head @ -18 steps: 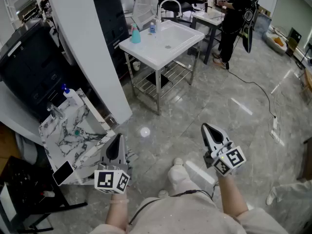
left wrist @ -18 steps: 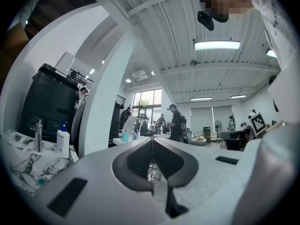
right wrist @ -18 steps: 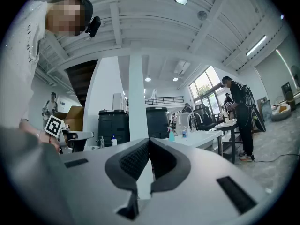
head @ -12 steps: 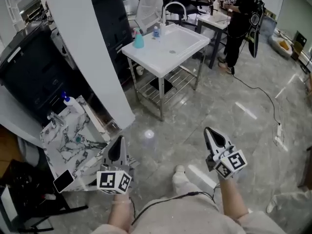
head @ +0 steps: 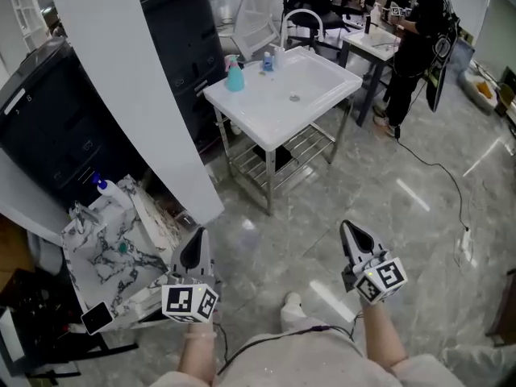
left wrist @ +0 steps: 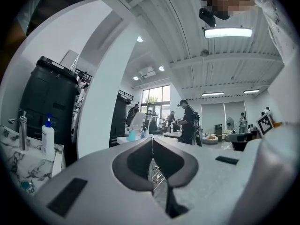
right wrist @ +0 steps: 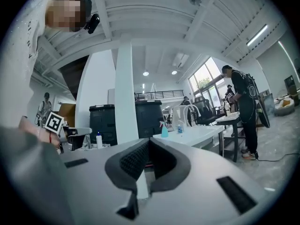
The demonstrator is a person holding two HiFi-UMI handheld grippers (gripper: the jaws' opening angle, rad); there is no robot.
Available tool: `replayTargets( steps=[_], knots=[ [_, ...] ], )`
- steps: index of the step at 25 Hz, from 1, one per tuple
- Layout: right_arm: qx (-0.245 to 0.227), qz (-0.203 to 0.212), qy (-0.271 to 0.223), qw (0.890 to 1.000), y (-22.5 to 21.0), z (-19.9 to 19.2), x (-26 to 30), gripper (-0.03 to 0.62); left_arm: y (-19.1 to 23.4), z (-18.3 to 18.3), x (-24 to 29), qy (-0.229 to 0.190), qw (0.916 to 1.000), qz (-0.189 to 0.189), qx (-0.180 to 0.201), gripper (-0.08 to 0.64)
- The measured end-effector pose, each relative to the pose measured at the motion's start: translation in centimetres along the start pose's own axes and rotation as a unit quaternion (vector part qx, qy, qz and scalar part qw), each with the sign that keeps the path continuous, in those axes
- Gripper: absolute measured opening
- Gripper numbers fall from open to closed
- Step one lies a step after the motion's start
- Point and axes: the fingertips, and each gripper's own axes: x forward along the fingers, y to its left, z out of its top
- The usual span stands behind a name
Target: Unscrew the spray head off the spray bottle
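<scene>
The left gripper is seen with its jaws pressed flat together, and nothing is caught between them. The same is shown at the right gripper: the jaws are closed tight and nothing is held. Both are carried low over the grey polished floor, well apart from each other, with their tips pointed forward.

The spray bottle, teal with its spray head on, is found standing upright at the back left corner of the white sink table. It is well ahead of both grippers and touched by neither. A smaller blue bottle is set near it, beside the curved faucet.

Over on the left, a marble-patterned counter is seen just beside the left gripper. A white pump bottle is stood upright on it, and a dark phone is laid at its near corner. A wide white pillar is planted between counter and sink table. A person in black is seen standing at a desk far off on the right.
</scene>
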Motion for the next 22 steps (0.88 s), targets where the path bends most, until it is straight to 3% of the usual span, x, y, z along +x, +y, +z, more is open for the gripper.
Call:
replayTargets(
  steps=[9,15,22],
  knots=[
    [-0.009,0.027,0.013,1.0,-5.3,0.7,5.2,0.003,0.5,0.6,6.4,-0.003,0.9993,0.036,-0.002,0.006],
    [-0.009,0.036,0.02,0.999,-8.2,0.2,7.0,0.003,-2.1,-0.5,9.9,0.009,0.9998,0.02,0.003,0.006],
    [0.005,0.035,0.024,0.999,-10.2,-0.2,8.5,0.003,-2.3,-0.4,12.3,0.016,0.9997,0.018,0.005,0.006]
  ],
)
